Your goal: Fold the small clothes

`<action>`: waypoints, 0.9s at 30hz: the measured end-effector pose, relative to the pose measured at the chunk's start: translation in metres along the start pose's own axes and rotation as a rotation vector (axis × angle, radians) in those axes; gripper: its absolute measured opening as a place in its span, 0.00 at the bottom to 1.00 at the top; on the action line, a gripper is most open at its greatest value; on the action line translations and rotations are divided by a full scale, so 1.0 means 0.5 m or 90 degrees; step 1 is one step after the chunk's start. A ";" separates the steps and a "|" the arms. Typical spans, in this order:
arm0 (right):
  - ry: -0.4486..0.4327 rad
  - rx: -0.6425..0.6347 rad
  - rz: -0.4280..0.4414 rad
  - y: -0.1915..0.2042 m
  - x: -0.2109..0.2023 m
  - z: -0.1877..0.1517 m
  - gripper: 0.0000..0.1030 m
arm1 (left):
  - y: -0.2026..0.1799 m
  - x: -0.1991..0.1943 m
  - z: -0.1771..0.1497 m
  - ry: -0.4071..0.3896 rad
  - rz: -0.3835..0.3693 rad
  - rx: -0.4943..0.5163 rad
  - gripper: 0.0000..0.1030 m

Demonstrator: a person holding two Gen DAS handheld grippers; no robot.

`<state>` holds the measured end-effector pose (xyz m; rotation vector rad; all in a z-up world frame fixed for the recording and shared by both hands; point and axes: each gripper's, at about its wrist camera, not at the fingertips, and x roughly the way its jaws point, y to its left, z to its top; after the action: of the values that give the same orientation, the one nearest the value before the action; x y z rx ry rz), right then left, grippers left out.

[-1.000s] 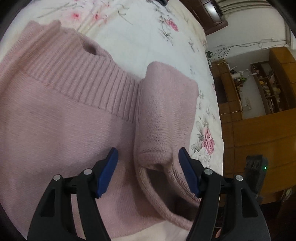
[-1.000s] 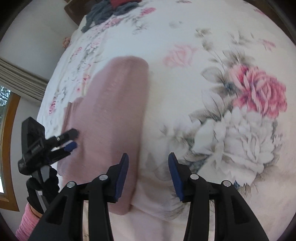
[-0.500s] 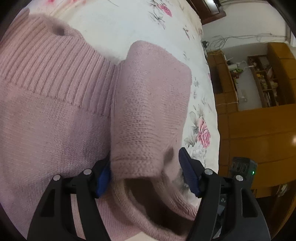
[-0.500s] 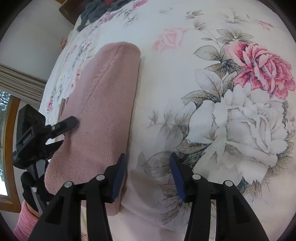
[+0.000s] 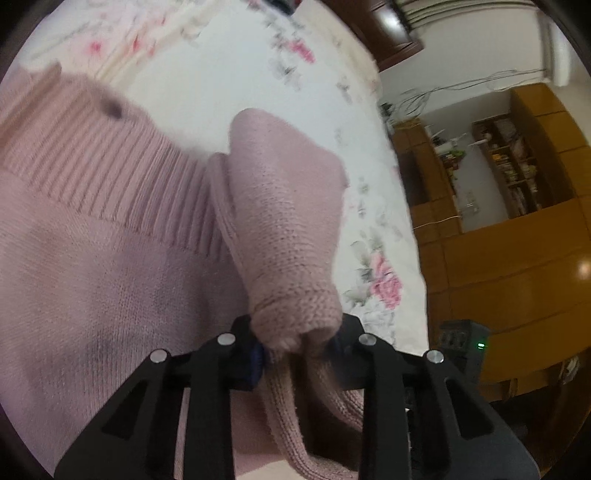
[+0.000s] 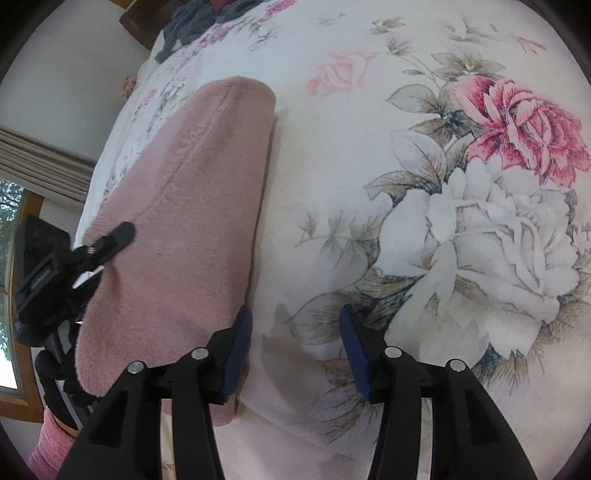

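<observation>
Left wrist view: pink knitted sweater (image 5: 110,258) fills the left half and centre of the frame; it lies on the floral bedsheet (image 5: 229,74)
Ribbed band: runs as a diagonal from the upper left toward the centre; a small dark hole sits near its upper edge
Sleeve (image 5: 288,229): folded over at centre, its cuff end bunched at lower centre and raised toward the camera
Left gripper (image 5: 295,350): its black arms have drawn close together at the bottom of the frame, clamped on the sleeve's cuff; the blue pads are almost hidden by the knit
Background: wooden cabinets (image 5: 517,240) and shelves on the right side; a black device with a green light at lower right; much of the frame is blurred

Right wrist view: the sweater (image 6: 192,221) shows as a long pink shape on the left of centre, lying on the bedsheet (image 6: 369,166) with its large rose print at right
Right gripper (image 6: 295,350): jaws spread wide at bottom centre, nothing between them; the left blue pad is just beside the sweater's right edge, whether touching I cannot tell
Left gripper, seen from here (image 6: 110,240): at the left edge, one black finger lying on top of the knit
Other cloth: dark garments (image 6: 199,22) heaped at the upper left, well apart from the sweater
Window (image 6: 11,258): at the left edge
</observation>
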<state>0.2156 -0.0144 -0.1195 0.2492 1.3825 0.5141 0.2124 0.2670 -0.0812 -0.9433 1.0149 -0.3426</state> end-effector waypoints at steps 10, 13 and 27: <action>-0.004 -0.036 0.022 0.057 -0.005 -0.006 0.50 | 0.024 -0.166 0.033 -0.047 0.003 0.013 0.25; 0.001 -0.060 0.033 0.090 0.001 -0.010 0.51 | 0.050 -0.225 0.041 -0.063 0.017 0.010 0.25; 0.062 -0.162 0.133 0.262 0.081 -0.054 0.61 | 0.232 -0.323 0.071 -0.070 0.064 -0.037 0.25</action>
<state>0.1672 0.1151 -0.0996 0.1629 1.3767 0.8787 0.1395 0.4554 -0.0756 -0.9494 0.9721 -0.1771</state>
